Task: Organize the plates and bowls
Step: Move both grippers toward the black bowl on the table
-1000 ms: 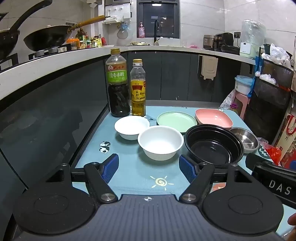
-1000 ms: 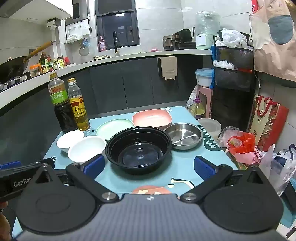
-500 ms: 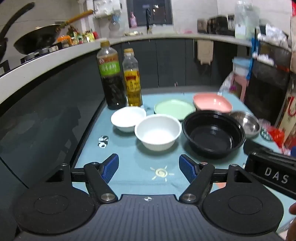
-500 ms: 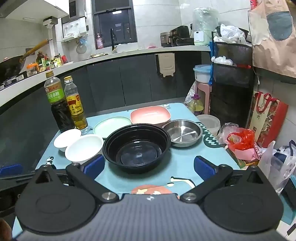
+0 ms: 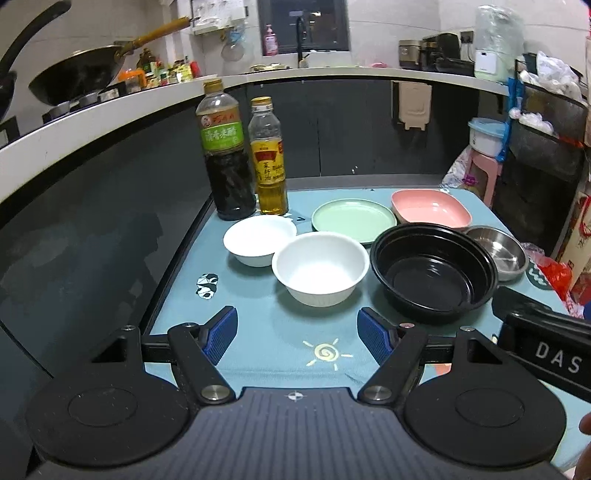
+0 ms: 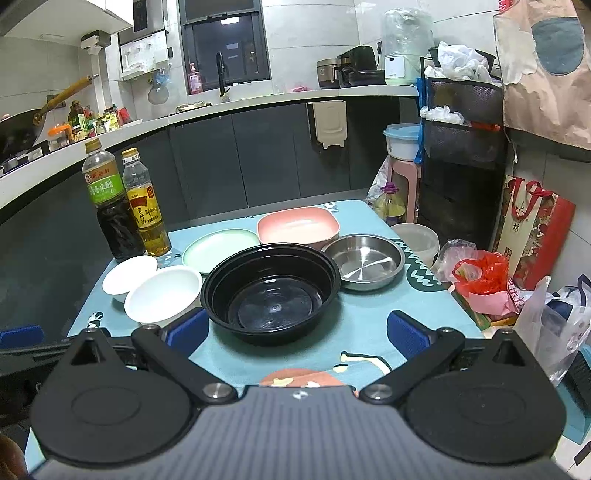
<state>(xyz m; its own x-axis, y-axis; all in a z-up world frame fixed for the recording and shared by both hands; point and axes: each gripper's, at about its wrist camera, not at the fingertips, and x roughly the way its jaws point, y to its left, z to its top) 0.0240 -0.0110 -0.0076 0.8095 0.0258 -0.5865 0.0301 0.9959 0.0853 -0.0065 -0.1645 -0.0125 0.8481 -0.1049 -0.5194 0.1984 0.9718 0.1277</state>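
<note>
Right wrist shows black bowl [image 6: 271, 295] and steel bowl [image 6: 364, 262] empty.

A kitchen with pale tiled walls [image 6: 314, 33] and a dark window [image 6: 221, 44] over the sink tap. A white countertop [image 6: 258, 101] curves round above dark grey cabinet fronts [image 6: 266, 155]. A wok [image 5: 79, 75] sits on the stove at left — condiment jars crowd beside it. At right stands a black mesh rack [image 6: 465, 122] stuffed with plastic bags, a pink stool [image 6: 404, 173] next to it. The table [image 6: 365, 314] wears a teal cartoon-print cloth.
</note>
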